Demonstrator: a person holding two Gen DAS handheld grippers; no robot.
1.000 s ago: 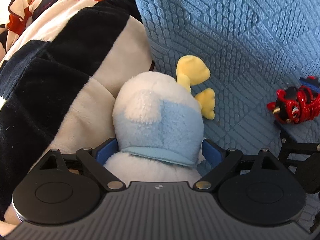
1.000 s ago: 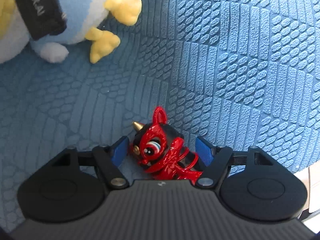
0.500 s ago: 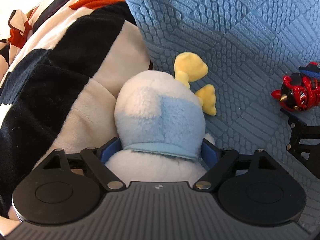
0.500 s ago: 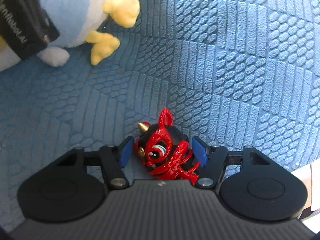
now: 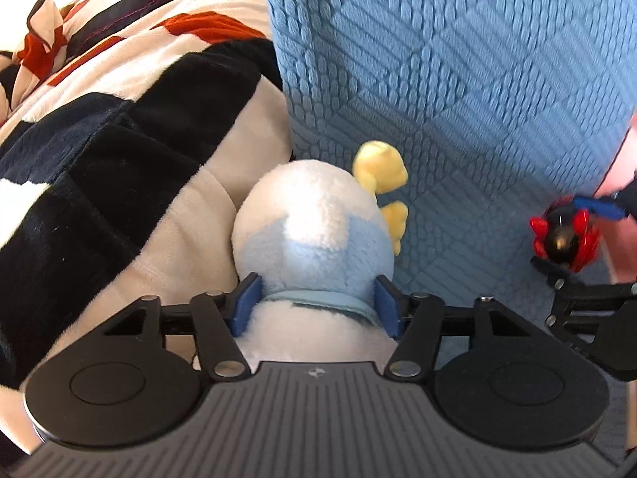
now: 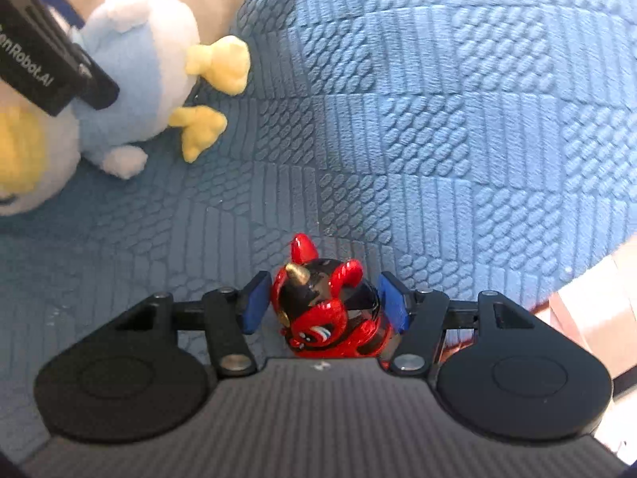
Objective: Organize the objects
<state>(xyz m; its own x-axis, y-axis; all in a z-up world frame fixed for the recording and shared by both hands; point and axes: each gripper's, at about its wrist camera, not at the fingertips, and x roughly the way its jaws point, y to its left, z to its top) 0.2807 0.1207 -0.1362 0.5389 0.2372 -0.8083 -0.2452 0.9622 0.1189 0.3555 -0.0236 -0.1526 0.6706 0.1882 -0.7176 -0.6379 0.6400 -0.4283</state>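
A white and light-blue plush duck (image 5: 314, 235) with yellow feet lies on the blue textured cover (image 5: 458, 79), against a striped blanket. My left gripper (image 5: 316, 306) is shut on the plush duck at its neck. The duck also shows at the upper left of the right wrist view (image 6: 135, 79). A glossy red and black toy figure (image 6: 326, 310) with a gold horn sits between the blue pads of my right gripper (image 6: 324, 302), which is shut on it and holds it tilted. The toy figure shows at the right edge of the left wrist view (image 5: 563, 239).
A thick plush blanket (image 5: 119, 139) in black, cream and red stripes lies bunched to the left of the duck. The blue textured cover (image 6: 438, 99) spreads over most of both views. A pale edge (image 6: 589, 310) shows at the lower right of the right wrist view.
My right gripper has closed on the red toy figure and lifted and turned it, horn now pointing up. My left gripper has tightened on the duck and shifted it slightly.
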